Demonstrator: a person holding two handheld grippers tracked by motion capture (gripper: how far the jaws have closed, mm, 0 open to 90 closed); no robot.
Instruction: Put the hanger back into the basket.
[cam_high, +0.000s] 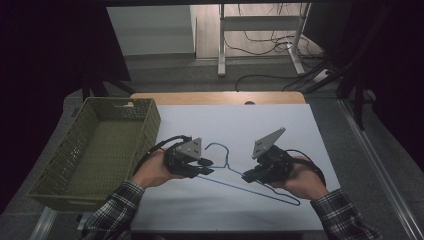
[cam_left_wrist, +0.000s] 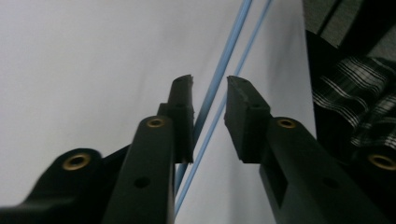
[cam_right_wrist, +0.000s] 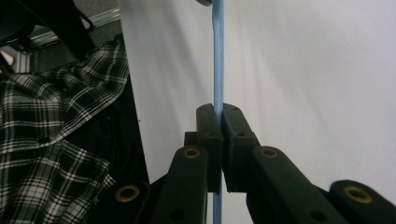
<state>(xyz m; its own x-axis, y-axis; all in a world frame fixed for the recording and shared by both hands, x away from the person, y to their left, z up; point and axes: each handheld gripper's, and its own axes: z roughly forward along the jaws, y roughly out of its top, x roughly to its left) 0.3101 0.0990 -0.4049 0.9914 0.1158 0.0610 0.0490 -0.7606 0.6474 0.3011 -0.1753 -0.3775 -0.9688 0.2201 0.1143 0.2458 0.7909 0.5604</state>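
Observation:
A blue wire hanger (cam_high: 240, 172) lies on the white table (cam_high: 240, 120), hook toward the far side, between my two grippers. My left gripper (cam_high: 209, 167) sits at the hanger's left end. In the left gripper view its jaws stand apart around two blue hanger wires (cam_left_wrist: 219, 79) without pinching them, so this gripper (cam_left_wrist: 208, 84) is open. My right gripper (cam_high: 246, 176) holds the hanger near its middle. In the right gripper view its jaws are pressed together on a blue wire (cam_right_wrist: 218, 56), and the gripper (cam_right_wrist: 218, 108) is shut on it.
An olive-green woven basket (cam_high: 75, 160) stands on the table's left edge, close to my left hand. Plaid sleeves (cam_high: 345, 215) enter from the bottom. Beyond the table are a white desk frame (cam_high: 260, 35) and floor cables (cam_high: 265, 45).

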